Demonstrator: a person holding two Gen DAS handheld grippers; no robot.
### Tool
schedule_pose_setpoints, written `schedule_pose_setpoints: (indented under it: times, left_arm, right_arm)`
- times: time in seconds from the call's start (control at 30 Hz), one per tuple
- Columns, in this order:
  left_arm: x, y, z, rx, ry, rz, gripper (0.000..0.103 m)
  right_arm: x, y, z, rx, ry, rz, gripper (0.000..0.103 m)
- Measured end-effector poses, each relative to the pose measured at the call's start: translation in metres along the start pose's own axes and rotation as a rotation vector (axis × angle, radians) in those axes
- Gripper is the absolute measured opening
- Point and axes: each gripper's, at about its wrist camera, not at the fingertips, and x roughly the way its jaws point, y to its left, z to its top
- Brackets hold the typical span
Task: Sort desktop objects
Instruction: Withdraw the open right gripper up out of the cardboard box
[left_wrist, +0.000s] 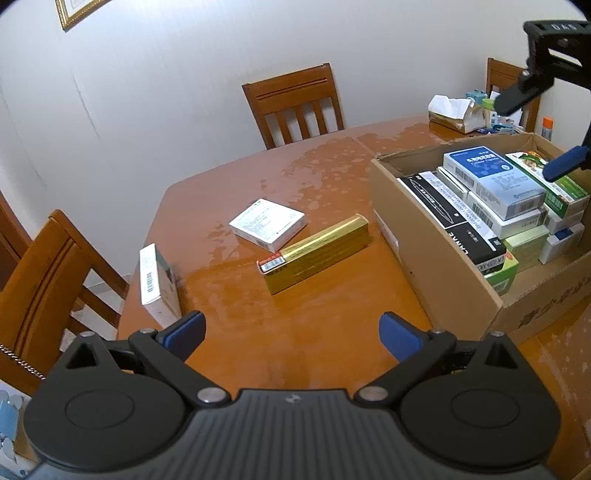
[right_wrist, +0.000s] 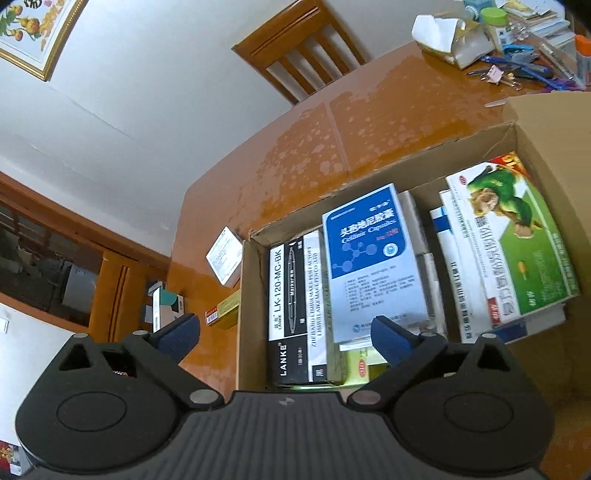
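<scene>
Table: glossy orange-brown wooden table (left_wrist: 314, 332) with a cut corner; pale blotches mottle the sheen toward its far side
Loose boxes: three lie on the bare wood left of the carton; long gold foil box (left_wrist: 317, 253), a slim rectangle with a red-and-white barcode label at its near end, lies diagonally; flat white square box (left_wrist: 269, 224) printed with fine text sits just beyond it, close but apart; white box with a teal panel (left_wrist: 157, 286) stands on edge at the table's left rim
Carton: open corrugated cardboard box (left_wrist: 443, 291), plain brown with rough-cut flaps, stands at the right; crowded with rectangular packets
Carton contents: blue-and-white capsule box (right_wrist: 373, 258) on top near the middle; black-and-white LANKE box (right_wrist: 291, 306) along the left wall; green box with a cartoon figure (right_wrist: 517, 236) at the right, tilted on white packets
Left gripper: left gripper (left_wrist: 291, 334), matte black with blue pads, hovers low over bare wood near the gold box; jaws spread wide, nothing between them
Right gripper: right gripper (right_wrist: 286, 338) hangs over the carton's near left corner; jaws spread wide, pinching nothing; one pad outside the cardboard wall, the other above the packets
Surroundings: slatted wooden chair (left_wrist: 295, 107) against a white wall; crumpled tissue pack (left_wrist: 456, 112) amid small clutter at the far right
</scene>
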Motion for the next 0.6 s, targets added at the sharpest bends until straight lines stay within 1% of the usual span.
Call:
schedule_pose_setpoints:
  times: [0.17, 0.3, 0.43, 0.5, 0.6]
  left_arm:
    - [-0.006, 0.002, -0.004, -0.003, 0.001, 0.024, 0.100]
    - [-0.008, 0.004, -0.005, -0.013, 0.001, 0.047, 0.100]
    - [-0.009, 0.004, -0.003, -0.021, 0.000, 0.071, 0.100]
    - [-0.006, 0.001, 0.000, -0.018, 0.011, 0.079, 0.100]
    - [-0.007, -0.003, 0.005, -0.008, 0.001, 0.103, 0.100]
  right_arm:
    - [-0.016, -0.007, -0.002, -0.017, -0.038, -0.048, 0.101]
    - [-0.037, -0.023, 0.000, 0.005, -0.092, -0.080, 0.101]
    - [-0.053, -0.039, -0.001, 0.020, -0.128, -0.088, 0.101]
    - [-0.055, -0.046, -0.003, 0.028, -0.130, -0.085, 0.101]
    - [-0.058, -0.056, -0.007, 0.021, -0.125, -0.064, 0.101]
